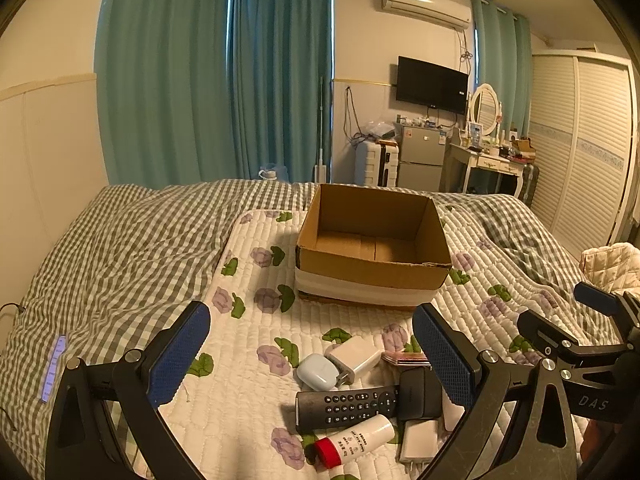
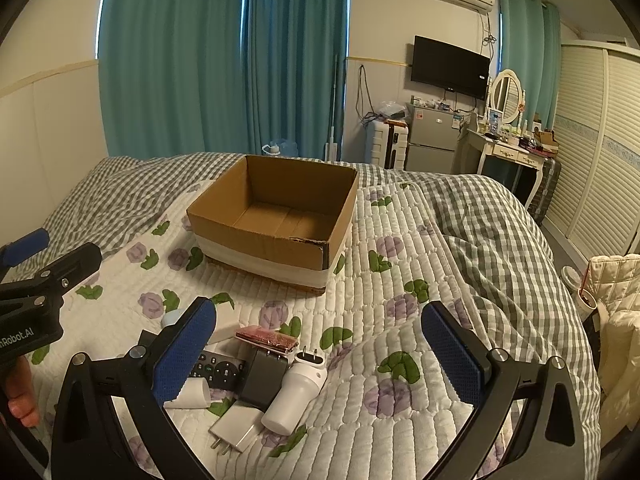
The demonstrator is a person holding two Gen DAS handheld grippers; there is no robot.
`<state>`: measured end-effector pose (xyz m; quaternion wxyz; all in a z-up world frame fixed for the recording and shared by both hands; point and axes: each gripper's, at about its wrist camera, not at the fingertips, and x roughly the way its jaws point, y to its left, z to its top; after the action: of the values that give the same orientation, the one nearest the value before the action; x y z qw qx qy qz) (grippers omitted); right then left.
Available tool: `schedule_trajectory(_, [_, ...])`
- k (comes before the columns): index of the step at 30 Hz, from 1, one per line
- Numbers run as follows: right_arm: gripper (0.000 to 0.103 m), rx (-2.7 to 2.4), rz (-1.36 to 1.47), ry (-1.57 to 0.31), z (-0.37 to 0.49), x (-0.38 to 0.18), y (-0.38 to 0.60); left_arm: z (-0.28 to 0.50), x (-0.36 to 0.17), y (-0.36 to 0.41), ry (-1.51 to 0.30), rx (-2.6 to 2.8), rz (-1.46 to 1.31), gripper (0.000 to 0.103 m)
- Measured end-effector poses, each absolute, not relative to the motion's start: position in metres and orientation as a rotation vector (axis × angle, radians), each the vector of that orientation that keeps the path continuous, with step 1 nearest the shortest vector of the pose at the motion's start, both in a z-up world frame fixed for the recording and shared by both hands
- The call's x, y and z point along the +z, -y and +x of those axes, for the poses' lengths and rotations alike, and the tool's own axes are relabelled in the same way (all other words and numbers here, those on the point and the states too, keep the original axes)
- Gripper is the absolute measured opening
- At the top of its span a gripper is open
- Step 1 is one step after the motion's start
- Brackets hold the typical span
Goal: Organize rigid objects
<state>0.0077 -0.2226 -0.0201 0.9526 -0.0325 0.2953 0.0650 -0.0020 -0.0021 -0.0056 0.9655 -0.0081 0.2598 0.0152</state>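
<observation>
A floral quilted mat (image 1: 256, 364) covers the checked bedspread (image 1: 120, 248), and on it sits an open cardboard box (image 1: 372, 248), bare inside. Nearer the cameras lies a cluster of small items: a black remote (image 1: 344, 404), a black adapter (image 2: 264, 376), a white cylindrical charger (image 2: 294, 396), a red-capped tube (image 1: 354, 442), a white plug (image 2: 236, 428), a pale-blue case (image 1: 316, 372), and what may be a reddish wallet (image 2: 266, 338). Both the left gripper (image 1: 310, 356) and right gripper (image 2: 318, 354) hover above, jaws spread wide, holding nothing.

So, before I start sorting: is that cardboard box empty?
Empty: the open brown cardboard box shows only its bare floor in both wrist views.
</observation>
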Motion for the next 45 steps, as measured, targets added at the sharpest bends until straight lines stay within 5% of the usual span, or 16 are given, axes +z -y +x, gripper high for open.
schedule_trajectory(20, [0.103,0.161,-0.1,-0.653,0.024,-0.025,0.217,0.016,-0.005,0.002,-0.56,0.025,0.014,0.103])
schedule_trajectory(33, [0.101,0.212,-0.166,-0.885,0.081,-0.08,0.209,0.087,-0.113,0.006,-0.879,0.008,0.049,0.101])
schedule_trajectory(45, [0.069,0.404,-0.387,-1.098,0.13,-0.148,0.146,0.097,-0.126,-0.014,-0.968,0.038,0.029,0.095])
